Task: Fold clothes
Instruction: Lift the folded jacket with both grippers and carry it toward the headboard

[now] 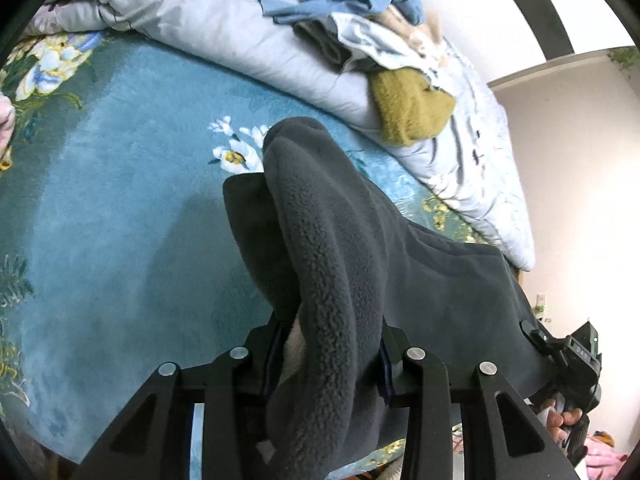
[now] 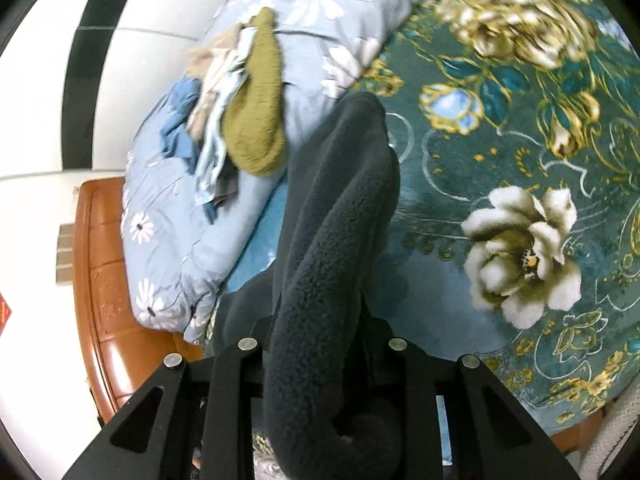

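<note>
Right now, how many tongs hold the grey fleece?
2. The left tongs grip one bunch of the fleece; the right tongs grip another bunch. Both hold it above the blanket.

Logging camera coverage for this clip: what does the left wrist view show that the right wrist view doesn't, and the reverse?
Only the left wrist view shows the right gripper clamped on the far edge of the dark grey fleece garment, with the person's hand on its handle.

Only the right wrist view shows the brown wooden bed frame and the large white flower on the blanket.

Both show the fleece bunched in a shut gripper, the teal floral blanket, the pale blue quilt and the olive knit in the clothes pile.
</note>
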`<state>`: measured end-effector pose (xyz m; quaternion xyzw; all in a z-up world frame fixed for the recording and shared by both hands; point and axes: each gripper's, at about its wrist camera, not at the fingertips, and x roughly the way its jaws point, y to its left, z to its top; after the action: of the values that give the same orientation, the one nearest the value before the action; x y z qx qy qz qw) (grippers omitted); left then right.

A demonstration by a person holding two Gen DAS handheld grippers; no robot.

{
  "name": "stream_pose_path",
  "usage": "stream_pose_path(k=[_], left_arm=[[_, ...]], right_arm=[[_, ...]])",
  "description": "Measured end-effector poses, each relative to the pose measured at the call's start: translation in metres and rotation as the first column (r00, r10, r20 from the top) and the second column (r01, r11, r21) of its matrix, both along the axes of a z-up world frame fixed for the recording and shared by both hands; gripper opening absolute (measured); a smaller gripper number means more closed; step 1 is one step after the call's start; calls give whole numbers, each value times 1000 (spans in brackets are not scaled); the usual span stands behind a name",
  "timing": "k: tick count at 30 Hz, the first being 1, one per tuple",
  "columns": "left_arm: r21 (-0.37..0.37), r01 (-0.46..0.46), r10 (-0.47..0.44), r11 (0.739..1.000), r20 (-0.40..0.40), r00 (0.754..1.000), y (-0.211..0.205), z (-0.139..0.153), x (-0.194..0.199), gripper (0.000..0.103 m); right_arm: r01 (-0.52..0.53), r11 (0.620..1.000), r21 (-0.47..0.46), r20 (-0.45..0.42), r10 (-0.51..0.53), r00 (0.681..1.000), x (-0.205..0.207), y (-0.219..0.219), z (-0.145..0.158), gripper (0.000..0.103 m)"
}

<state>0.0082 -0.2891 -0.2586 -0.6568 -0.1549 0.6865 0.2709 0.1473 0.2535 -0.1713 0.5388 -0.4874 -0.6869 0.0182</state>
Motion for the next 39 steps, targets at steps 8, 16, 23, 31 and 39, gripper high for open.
stream_pose_path(k=[8, 16, 23, 31, 39], left_arm=[[-9, -137, 136, 990, -109, 985, -57, 63, 17, 39], [-69, -336, 316, 939, -212, 925, -138, 115, 36, 40], [-31, -524, 501, 851, -252, 828, -219, 132, 65, 40], [15, -668, 653, 744, -228, 722, -310, 113, 59, 40], [49, -771, 753, 635, -265, 603, -428, 112, 15, 39]], right_arm=[[-217, 975, -45, -128, 210, 969, -47, -38, 31, 29], [-468, 879, -86, -222, 441, 870, -98, -130, 44, 29], [-667, 742, -67, -260, 633, 730, -130, -227, 65, 29], [-831, 556, 28, -251, 809, 532, -165, -370, 88, 29], [-927, 364, 86, -267, 905, 330, -213, -564, 104, 29]])
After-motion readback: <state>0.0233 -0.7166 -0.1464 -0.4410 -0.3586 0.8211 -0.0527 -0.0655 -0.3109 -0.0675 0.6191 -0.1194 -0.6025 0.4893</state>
